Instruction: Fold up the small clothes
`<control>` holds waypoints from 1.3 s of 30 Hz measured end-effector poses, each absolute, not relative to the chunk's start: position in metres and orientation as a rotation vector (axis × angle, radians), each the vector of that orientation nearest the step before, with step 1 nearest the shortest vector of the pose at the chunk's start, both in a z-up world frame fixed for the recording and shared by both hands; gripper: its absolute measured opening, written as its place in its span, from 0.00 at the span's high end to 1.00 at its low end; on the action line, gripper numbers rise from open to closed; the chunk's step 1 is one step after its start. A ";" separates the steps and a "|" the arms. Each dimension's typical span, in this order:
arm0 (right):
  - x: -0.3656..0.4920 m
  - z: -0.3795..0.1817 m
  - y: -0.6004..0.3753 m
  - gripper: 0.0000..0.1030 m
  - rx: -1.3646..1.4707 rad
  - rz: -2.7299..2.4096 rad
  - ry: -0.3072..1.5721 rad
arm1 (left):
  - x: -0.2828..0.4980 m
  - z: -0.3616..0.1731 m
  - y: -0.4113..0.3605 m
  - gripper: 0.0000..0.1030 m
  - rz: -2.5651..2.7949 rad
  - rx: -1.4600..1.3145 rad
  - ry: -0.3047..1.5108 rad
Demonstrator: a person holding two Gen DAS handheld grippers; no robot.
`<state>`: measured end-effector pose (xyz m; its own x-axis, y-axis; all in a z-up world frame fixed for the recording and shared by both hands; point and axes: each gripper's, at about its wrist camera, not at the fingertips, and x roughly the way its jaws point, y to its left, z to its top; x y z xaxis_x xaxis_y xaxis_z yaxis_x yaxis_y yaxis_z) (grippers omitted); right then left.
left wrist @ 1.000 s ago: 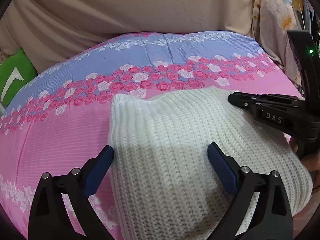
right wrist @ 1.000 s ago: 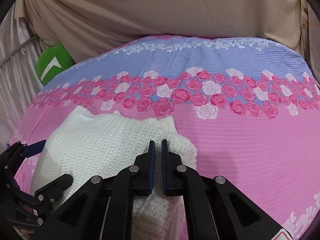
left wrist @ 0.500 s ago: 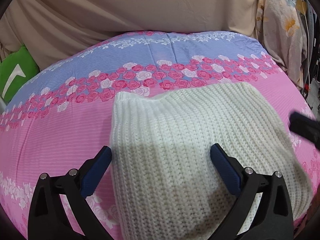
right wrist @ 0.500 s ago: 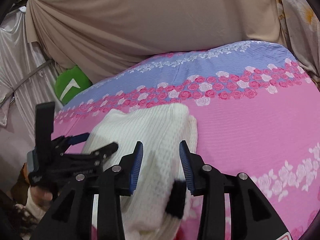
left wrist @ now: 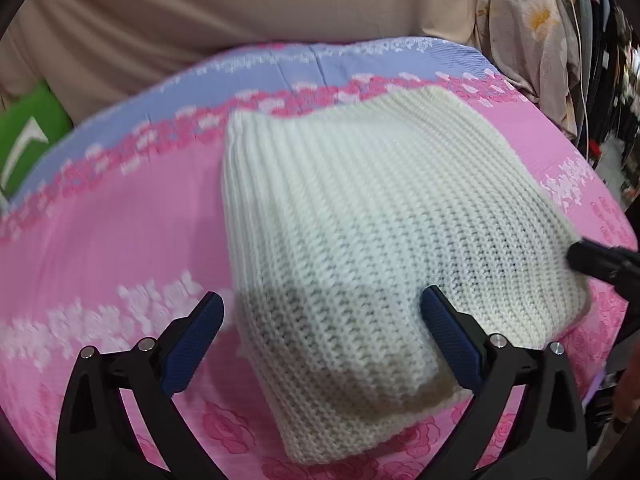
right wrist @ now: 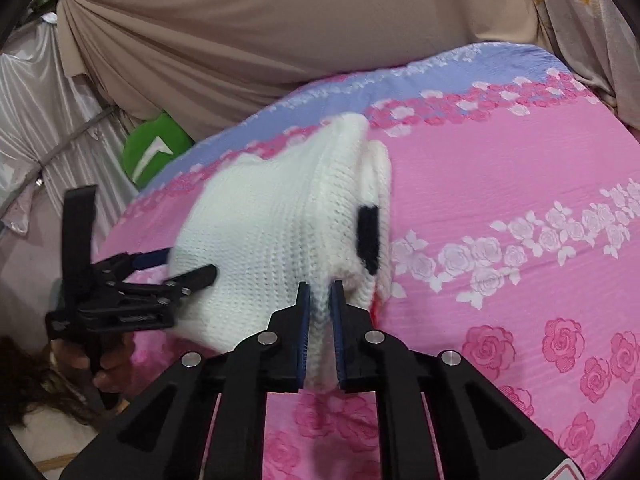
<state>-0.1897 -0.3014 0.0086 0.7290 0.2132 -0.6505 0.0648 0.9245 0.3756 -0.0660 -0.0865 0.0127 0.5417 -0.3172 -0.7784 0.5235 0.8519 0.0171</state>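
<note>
My right tongs [right wrist: 320, 328] are clamped on the near edge of the folded cream-white chunky-knit garment [right wrist: 280, 232], the blue pads squeezing a ridge of the knit between them, and I judge I hold it there so the thick bundle can be dragged or turned without its layers sliding apart. My left tongs [left wrist: 320, 324] are spread wide and grip nothing; they hover just over the near end of the same garment, one blue pad beside its left edge and the other over the knit, probably placed so they can press the fold flat or close on that corner once the right side has settled. From the left wrist view the garment fills the space ahead of the left tongs and runs off to their right, where the black tip of my right tongs touches its edge. From the right wrist view it sits straight ahead and a little left of the right tongs, humped rather than flat, with a black knitted patch [right wrist: 368, 236] on its right flank and an under-layer peeking out beside it, so I judge the fold is mostly made but not yet neat. It all lies on a bed with a pink and lilac rose-printed cover [right wrist: 520, 184], soft enough to give under a push. Beyond the bed hang beige draped curtains [right wrist: 280, 32], a green cushion with a white mark [right wrist: 154, 156] sits far left of the tongs, and a pale floral cloth [left wrist: 528, 40] hangs far right
</note>
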 end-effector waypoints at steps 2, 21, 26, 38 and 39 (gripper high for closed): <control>-0.183 -0.018 -0.305 0.91 0.426 0.070 0.809 | -0.062 0.005 -0.085 0.05 -0.521 0.231 0.896; -0.126 -0.013 -0.323 0.25 0.562 0.135 0.835 | 0.004 0.008 -0.053 0.05 -0.648 -0.154 1.059; -0.108 -0.028 -0.328 0.20 0.647 0.222 0.840 | 0.016 -0.008 -0.069 0.05 -0.729 -0.179 1.113; -0.101 0.027 -0.302 0.60 0.538 0.227 0.695 | 0.019 0.053 -0.070 0.54 -0.841 -0.056 0.909; -0.100 0.040 -0.296 0.60 0.516 0.230 0.662 | 0.018 0.063 -0.066 0.54 -0.842 -0.044 0.873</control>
